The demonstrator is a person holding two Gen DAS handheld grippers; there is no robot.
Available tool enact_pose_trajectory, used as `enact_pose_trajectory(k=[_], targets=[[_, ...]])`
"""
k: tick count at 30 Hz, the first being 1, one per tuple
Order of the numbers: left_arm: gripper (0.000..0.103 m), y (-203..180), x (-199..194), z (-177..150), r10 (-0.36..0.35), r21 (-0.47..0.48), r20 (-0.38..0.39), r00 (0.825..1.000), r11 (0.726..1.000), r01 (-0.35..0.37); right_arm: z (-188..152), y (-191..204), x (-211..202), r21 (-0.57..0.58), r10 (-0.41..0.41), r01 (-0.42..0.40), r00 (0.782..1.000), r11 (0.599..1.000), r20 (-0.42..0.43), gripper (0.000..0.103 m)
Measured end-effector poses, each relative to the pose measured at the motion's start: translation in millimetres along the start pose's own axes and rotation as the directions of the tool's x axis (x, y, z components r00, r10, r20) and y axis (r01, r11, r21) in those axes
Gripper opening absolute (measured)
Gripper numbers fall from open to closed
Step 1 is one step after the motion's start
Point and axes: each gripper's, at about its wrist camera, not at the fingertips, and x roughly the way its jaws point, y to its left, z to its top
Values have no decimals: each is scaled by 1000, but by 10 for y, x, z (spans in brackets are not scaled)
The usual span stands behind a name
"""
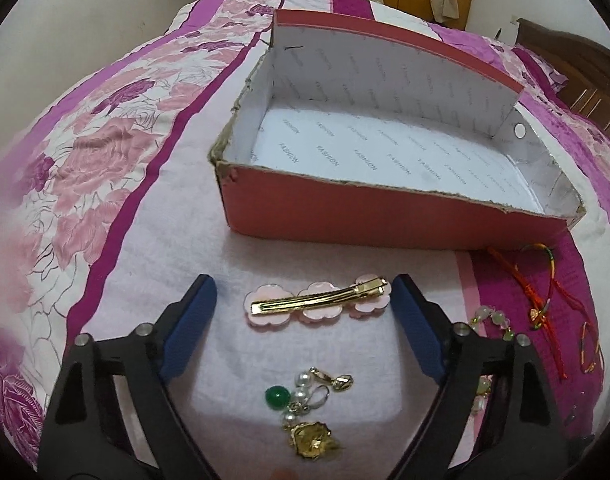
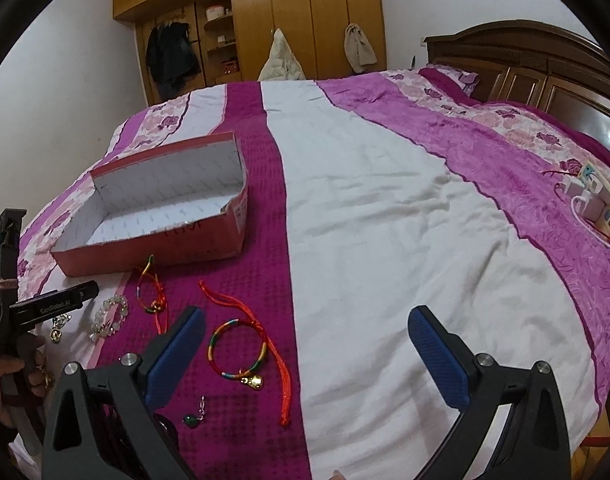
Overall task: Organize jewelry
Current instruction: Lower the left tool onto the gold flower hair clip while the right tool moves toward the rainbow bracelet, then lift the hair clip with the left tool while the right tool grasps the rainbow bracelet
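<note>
A red cardboard box with a white printed lining stands open on the bed; it also shows in the right wrist view. A pink flower hair clip with a gold bar lies between the fingers of my open left gripper. Pearl, green-bead and gold earrings lie nearer the camera. Braided cord bracelets and a pale bead bracelet lie to the right. My right gripper is open and empty above the bedspread; a multicoloured cord bracelet lies by its left finger.
The bed has a pink, magenta and white floral bedspread. A power strip with plugs lies at its right side. A wooden headboard and wardrobes stand behind. My left gripper's body shows at the left edge.
</note>
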Motion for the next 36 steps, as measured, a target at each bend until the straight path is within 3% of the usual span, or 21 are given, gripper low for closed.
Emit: enact_pose_trajectory(k=[5, 7, 14, 19, 22, 29, 36], targets=[[67, -16, -24, -30, -16, 19, 11, 1000, 1000, 16, -7, 27, 39, -6, 22, -22, 1000, 1000, -18, 102], [61, -22, -50, -32, -11, 27, 17, 1000, 1000, 11, -6, 41, 58, -16, 22, -22, 999, 1000, -31, 94], [61, -9, -194, -69, -35, 33, 27, 999, 999, 34, -19, 61, 117, -24, 54, -57, 995, 998, -80, 84], [61, -7, -399, -110, -56, 34, 58, 997, 998, 54, -16, 108, 234, -39, 59, -66, 988, 997, -144, 58], [61, -4, -501, -122, -64, 50, 73, 995, 997, 61, -38, 118, 324, -23, 65, -71, 981, 997, -184, 51], [61, 32, -639, -127, -94, 43, 80, 992, 995, 91, -117, 50, 491, 48, 86, -76, 963, 996, -256, 45], [61, 11, -755, -175, -106, 51, 88, 990, 994, 102, -128, 113, 531, -8, 50, -54, 957, 999, -284, 39]])
